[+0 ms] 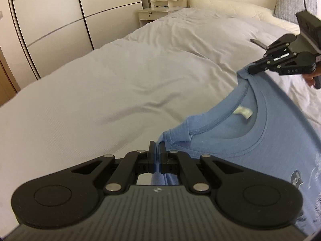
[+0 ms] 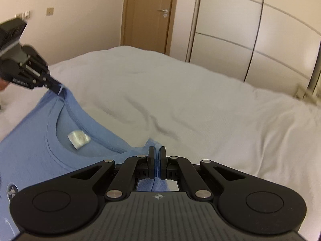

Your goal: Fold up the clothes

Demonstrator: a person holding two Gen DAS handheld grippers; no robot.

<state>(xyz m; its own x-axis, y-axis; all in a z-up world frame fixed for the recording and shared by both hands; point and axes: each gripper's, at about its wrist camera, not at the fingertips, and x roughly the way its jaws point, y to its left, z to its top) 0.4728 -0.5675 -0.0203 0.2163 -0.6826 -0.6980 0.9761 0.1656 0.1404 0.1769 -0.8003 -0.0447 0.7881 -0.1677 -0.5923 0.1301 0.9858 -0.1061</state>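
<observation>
Blue T-shirt (image 1: 270,140): held up above bed (image 1: 120,84), neckline spread. Left tool (image 1: 157,150) clenched on one shoulder; right tool (image 2: 157,154) clenched on the other.

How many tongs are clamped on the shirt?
2: left tongs pinch one shoulder of the blue T-shirt; right tongs pinch the other, collar stretched between them.

I am seeing the shirt (image 1: 266,140) hanging stretched between my two grips, over the near part of the bed (image 1: 120,76). My left hand-held gripper (image 1: 157,149) is pinching one shoulder, and my right hand-held gripper (image 2: 157,153) is pinching the other. The nightstand (image 1: 152,15) is standing beyond the bed's far left corner, the wardrobe (image 1: 50,20) to its left.
</observation>
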